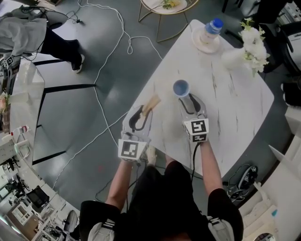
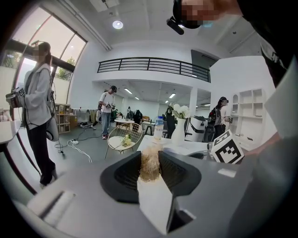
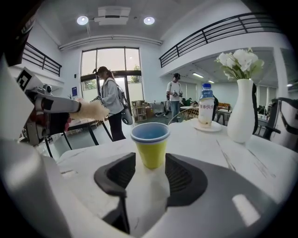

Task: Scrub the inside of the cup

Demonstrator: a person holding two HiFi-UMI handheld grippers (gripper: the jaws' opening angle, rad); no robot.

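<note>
Cup (image 3: 150,142), yellow outside and blue inside, upright on the white marbled table (image 1: 235,108), mouth open to the ceiling. Stands near that table's left edge as seen from the head view. Sits between the tips of the right gripper (image 3: 150,159), one dark ribbed jaw on either side of the cup's base. Released, not clenched: pads spread beside the yellow wall without pressing on it.

Left of the cup in the head view, the left gripper (image 1: 142,113), clamped tight on a brush (image 1: 151,103). Pokes its tan bristly head out past the jaw tips towards the cup, yet apart from it. Shows in the left gripper view as a pale fuzzy tuft pinched between the two pads. From the right gripper view, hangs to the left of the cup and higher than its rim.

Beyond the cup, a water bottle (image 1: 210,31) with a blue cap on a small white plate (image 1: 203,46). Right of the bottle and farther from the cup, a white vase (image 1: 233,57) of white flowers.

Past the table from the cup, a round side table (image 1: 164,7) on thin wire legs. Well left of the cup, a white cable (image 1: 106,61) snaking over the grey floor (image 1: 94,108), and farther still a person (image 1: 42,33) in a grey top.
</note>
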